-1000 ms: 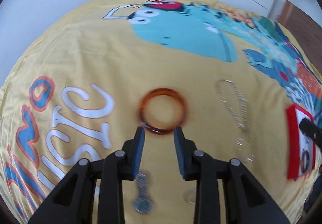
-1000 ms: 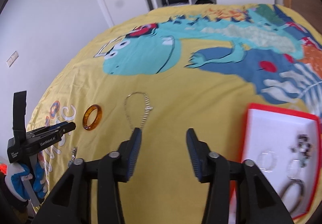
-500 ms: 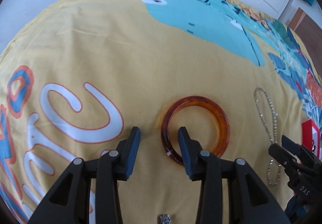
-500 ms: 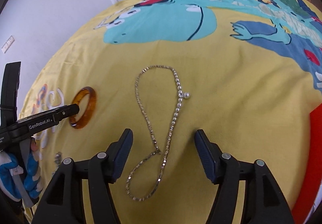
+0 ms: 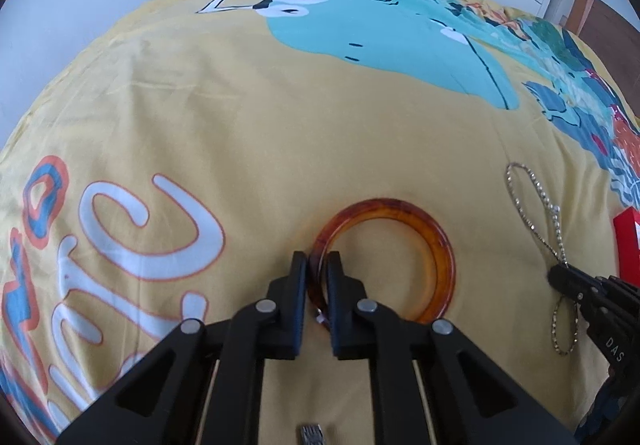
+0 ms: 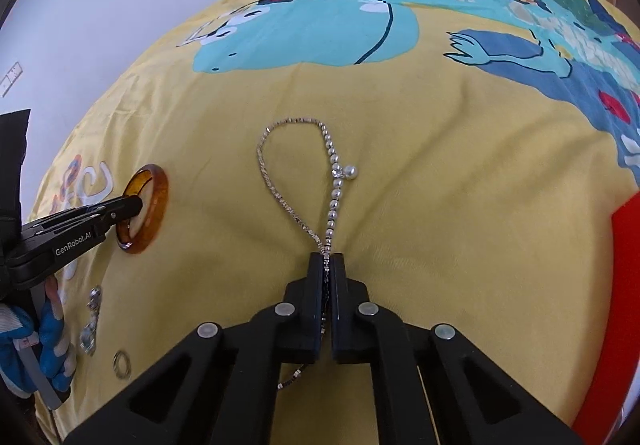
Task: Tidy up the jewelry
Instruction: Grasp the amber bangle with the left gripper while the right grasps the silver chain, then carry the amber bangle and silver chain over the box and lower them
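L gripper [image 5: 317,265] closing, pads on round amber plastic bangle [image 5: 432,245] rim. R gripper [image 6: 328,265] clamped on silver bead-and-pearl necklace [image 6: 334,181] w/ loop ahead.

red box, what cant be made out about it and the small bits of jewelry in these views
- Red box: right wrist view, cut off by the frame edge; contents unseen.
- Necklace: lower loop hidden under the right gripper.
- Small metal piece: left wrist view, cut off by the bottom edge.
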`<state>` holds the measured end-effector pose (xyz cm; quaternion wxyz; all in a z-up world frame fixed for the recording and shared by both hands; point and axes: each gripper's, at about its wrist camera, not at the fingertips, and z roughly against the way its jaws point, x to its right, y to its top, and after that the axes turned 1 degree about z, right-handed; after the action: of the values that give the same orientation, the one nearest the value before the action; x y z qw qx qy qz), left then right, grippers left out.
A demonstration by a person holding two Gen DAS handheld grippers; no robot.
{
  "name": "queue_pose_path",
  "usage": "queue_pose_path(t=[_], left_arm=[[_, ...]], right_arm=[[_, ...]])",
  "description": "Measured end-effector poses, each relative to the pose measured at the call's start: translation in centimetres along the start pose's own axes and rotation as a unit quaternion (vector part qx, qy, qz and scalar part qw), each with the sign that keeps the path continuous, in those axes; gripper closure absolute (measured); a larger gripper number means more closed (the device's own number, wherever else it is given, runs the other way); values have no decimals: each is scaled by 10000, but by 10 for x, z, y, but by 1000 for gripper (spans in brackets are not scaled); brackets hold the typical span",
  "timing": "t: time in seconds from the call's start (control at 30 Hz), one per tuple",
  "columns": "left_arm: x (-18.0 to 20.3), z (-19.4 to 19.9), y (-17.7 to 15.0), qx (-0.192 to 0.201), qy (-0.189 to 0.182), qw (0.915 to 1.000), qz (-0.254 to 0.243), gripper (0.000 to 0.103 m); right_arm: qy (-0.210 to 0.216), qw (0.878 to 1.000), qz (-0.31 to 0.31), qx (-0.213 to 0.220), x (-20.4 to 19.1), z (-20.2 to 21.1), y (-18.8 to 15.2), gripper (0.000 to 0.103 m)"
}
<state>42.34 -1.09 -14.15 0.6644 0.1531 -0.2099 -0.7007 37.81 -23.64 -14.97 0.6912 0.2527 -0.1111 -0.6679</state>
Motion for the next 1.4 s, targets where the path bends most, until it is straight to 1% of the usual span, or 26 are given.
queue_pose_path(t=[0.1,0.2,0.37,0.5,0.67,0.8,0.87,1.03,1.13,1.23,1.4], left_arm=[[5,15,-5,64,25,10000,4,95],[11,33,-9,143,57,9999,-31,95],[29,66,-10,280,16,9995,-142,95],[54,93,-8,427,-98,9986,-289,95],[109,121,-7,568,-405,9962,-525,95],[170,132,-11,599,-756,9922,-790,95],[199,133,-15,574,-950,9899,-885,95],[272,127,-35,404,-1296,9835,-1196,95],[309,119,-54,195,-1457,9796,-1373,95],[336,109,-72,29,-1480,9761,-1588,95],[359,88,-95,-224,-1405,9732,-1808,95]], right_arm=[[84,9999,-76,24,2,14,-7,100],[168,9996,-159,137,5,36,-15,100],[236,9983,-199,496,8,92,-17,100],[199,9964,-246,790,18,135,-17,100],[-9,9921,-377,1199,49,196,-23,101],[-220,9884,-506,1418,83,231,-34,100],[-390,9869,-542,1469,105,246,-42,100],[-775,9850,-670,1386,156,257,-66,101],[-857,9850,-818,1254,185,251,-81,100],[-901,9852,-936,1118,206,239,-94,100],[-879,9862,-1148,810,232,213,-121,100]])
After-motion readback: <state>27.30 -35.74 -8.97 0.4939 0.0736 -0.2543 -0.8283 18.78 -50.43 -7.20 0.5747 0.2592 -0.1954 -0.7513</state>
